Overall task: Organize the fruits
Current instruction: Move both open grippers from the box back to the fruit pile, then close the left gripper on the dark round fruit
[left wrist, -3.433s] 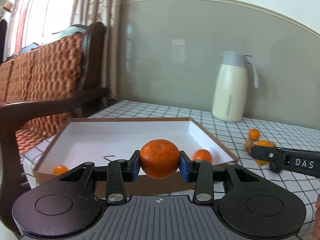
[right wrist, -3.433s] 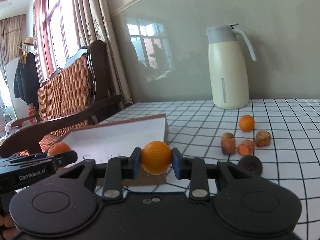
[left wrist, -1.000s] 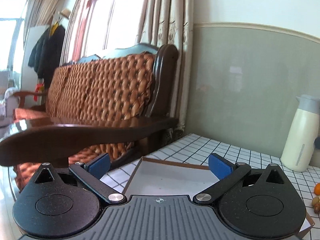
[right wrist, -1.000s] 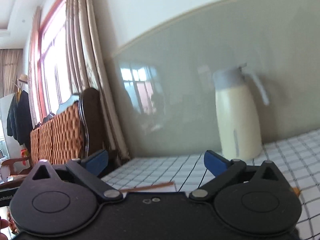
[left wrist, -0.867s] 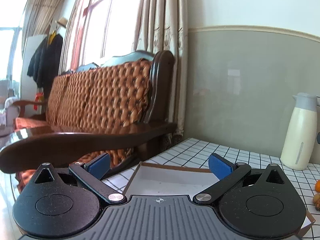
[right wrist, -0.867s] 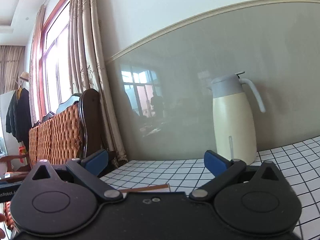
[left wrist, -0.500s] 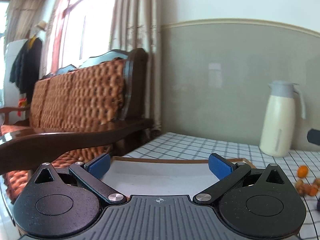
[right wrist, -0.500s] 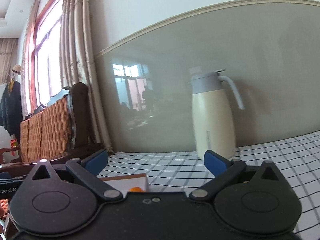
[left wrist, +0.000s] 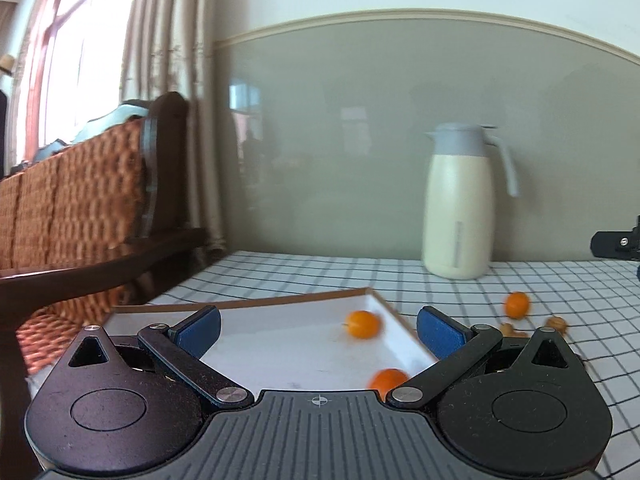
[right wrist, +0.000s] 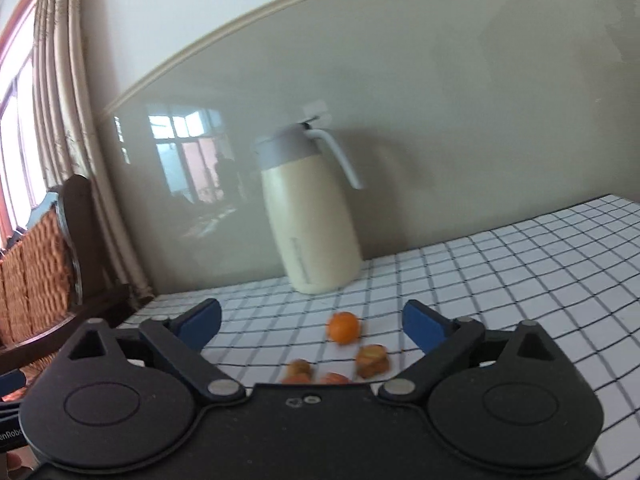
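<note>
Two oranges (left wrist: 362, 324) sit in my white tray (left wrist: 280, 344), near its right wall at 2 o'clock. My left tongs (left wrist: 319, 326) are wide open above it and hold nothing. My right tongs (right wrist: 312, 322) are wide open too, with nothing in them. One orange (right wrist: 343, 327) and small fruit bits (right wrist: 372, 358) lie on the checked table (right wrist: 520, 264) at 12 o'clock. Past them stands a cream jug (right wrist: 312, 220) by the wall.

On the worktop (left wrist: 304, 276) a tray (left wrist: 280, 344) lies at the left with two oranges (left wrist: 362, 324) in it, a jug (left wrist: 458, 208) stands behind by the wall, a lone orange (right wrist: 343, 327) and fruit pieces (right wrist: 372, 358) lie right of the tray, and a sofa (left wrist: 72, 208) stands beyond its left edge.
</note>
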Available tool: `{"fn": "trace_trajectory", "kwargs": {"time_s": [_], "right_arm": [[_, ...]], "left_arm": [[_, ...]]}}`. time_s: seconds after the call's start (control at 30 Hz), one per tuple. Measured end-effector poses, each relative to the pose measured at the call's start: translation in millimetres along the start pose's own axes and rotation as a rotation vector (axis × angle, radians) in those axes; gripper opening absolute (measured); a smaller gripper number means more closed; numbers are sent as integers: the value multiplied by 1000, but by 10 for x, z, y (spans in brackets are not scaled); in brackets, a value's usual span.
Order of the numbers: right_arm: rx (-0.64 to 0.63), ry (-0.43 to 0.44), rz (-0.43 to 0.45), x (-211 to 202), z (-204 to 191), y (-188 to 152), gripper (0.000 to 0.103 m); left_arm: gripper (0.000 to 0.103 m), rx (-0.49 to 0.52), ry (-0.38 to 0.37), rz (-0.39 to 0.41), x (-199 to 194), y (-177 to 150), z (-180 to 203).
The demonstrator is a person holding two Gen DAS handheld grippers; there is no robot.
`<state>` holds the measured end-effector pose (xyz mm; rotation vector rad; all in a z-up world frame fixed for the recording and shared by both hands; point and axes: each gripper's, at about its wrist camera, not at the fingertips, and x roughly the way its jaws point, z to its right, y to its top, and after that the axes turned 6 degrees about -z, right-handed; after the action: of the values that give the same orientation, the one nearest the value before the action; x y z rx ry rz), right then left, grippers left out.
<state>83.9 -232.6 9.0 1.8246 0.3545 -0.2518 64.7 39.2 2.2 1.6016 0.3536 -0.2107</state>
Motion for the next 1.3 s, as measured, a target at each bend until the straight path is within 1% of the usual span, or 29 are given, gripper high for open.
{"fn": "trace_trajectory", "kwargs": {"time_s": [0.13,0.3,0.53,0.63,0.67,0.7,0.8,0.93,1.17,1.23,1.3], "right_arm": [[2,-39,-22,-31,121,-21,76],[21,-81,-23,-122,274,-6,69],[41,-132,-34,-182,467,-1,65],[64,-125,-45,-192,536,6,66],[66,-126,-44,-198,548,9,67],[64,-128,-40,-210,554,11,67],[62,-130,-37,-237,590,11,67],[58,-135,-49,-243,644,-1,67],[65,-140,-79,-220,733,-14,66],[70,-138,-82,-220,749,-16,66],[67,-137,-86,-218,752,-21,66]], "left_arm": [[103,18,-48,-16,27,-3,192],[103,46,-109,-30,34,-31,465],[103,84,-182,-77,104,-97,853],[103,105,-205,-89,122,-130,1029],[99,112,-216,-94,131,-134,1082],[92,121,-227,-102,137,-142,1135],[90,139,-257,-131,170,-180,1298],[86,165,-287,-142,194,-214,1498],[79,168,-304,-190,302,-254,1710],[76,162,-310,-200,324,-257,1743],[69,161,-317,-211,358,-267,1783]]}}
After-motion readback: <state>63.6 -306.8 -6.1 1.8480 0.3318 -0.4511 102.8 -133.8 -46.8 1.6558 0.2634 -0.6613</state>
